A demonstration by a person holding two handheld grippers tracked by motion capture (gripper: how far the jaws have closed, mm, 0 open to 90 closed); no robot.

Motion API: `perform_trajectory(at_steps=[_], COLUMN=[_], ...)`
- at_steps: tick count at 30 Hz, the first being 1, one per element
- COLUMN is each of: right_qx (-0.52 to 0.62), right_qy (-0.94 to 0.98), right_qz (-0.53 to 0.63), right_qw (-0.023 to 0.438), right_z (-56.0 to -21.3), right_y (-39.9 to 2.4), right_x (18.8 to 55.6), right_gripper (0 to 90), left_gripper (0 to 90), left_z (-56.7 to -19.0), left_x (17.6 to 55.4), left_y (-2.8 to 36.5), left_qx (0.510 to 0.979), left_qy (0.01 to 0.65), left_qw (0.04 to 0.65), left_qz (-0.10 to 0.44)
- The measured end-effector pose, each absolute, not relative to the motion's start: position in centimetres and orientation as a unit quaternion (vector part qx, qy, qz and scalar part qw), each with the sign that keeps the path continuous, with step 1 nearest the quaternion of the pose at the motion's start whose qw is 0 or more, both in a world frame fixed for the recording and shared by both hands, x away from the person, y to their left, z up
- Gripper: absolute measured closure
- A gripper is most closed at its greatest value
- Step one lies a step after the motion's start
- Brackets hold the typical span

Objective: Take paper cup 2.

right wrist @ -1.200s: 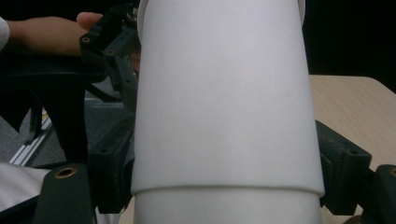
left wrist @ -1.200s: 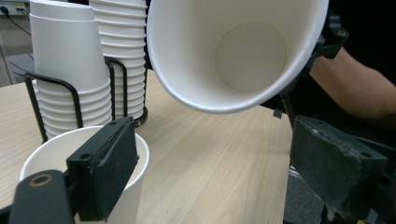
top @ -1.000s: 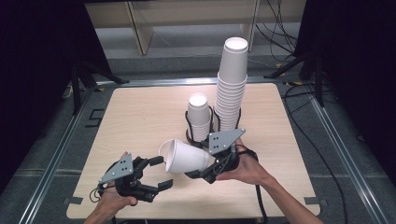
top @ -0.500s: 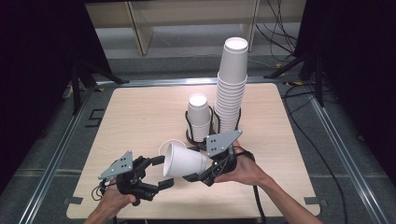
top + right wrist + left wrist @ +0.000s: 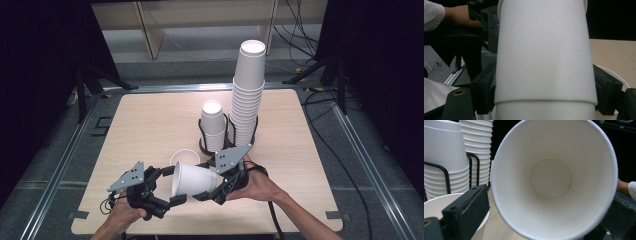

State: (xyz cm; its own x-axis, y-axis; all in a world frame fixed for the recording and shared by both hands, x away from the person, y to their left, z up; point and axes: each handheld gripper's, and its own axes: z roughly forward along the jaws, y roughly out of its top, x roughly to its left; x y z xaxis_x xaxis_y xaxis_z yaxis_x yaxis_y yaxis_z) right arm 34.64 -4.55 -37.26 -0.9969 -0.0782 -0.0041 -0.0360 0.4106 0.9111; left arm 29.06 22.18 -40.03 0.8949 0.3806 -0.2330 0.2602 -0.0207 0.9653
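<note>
High view looks down on a pale wood-grain bench with rounded corners, set on a grey floor with metal rails along both sides, dark space around it and a light wooden shelf frame behind. Near the bench's middle, a black wire holder keeps two stacks of smooth white paper cups upright: a short stack and, touching it on the right, a tall stack. At the near edge the right tool pinches a white paper cup by its tapered wall, the cup lying level with its mouth turned toward the left tool. That tool's black jaws have just been opening and now stand spread on either side of the cup's rolled rim, not pressing on it. Just behind the held cup, another cup stands open-mouthed on the bench. Left gripper view looks straight into the held cup, down to its round base.
</note>
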Motion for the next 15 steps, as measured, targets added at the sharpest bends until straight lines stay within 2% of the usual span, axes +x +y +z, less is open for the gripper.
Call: perform_trajectory(at_steps=[15], right_qx=[0.04], right_qy=[-0.845], right_qz=[-0.532], right_qw=[0.03], right_z=[-38.2], right_y=[-3.76], right_x=[34.5], right_gripper=[22.8], left_gripper=[8.0], left_z=[-39.85], left_x=[28.81], left_y=[22.24], left_qx=[0.712], left_qy=[0.207], left_qw=[0.668], left_qz=[0.06])
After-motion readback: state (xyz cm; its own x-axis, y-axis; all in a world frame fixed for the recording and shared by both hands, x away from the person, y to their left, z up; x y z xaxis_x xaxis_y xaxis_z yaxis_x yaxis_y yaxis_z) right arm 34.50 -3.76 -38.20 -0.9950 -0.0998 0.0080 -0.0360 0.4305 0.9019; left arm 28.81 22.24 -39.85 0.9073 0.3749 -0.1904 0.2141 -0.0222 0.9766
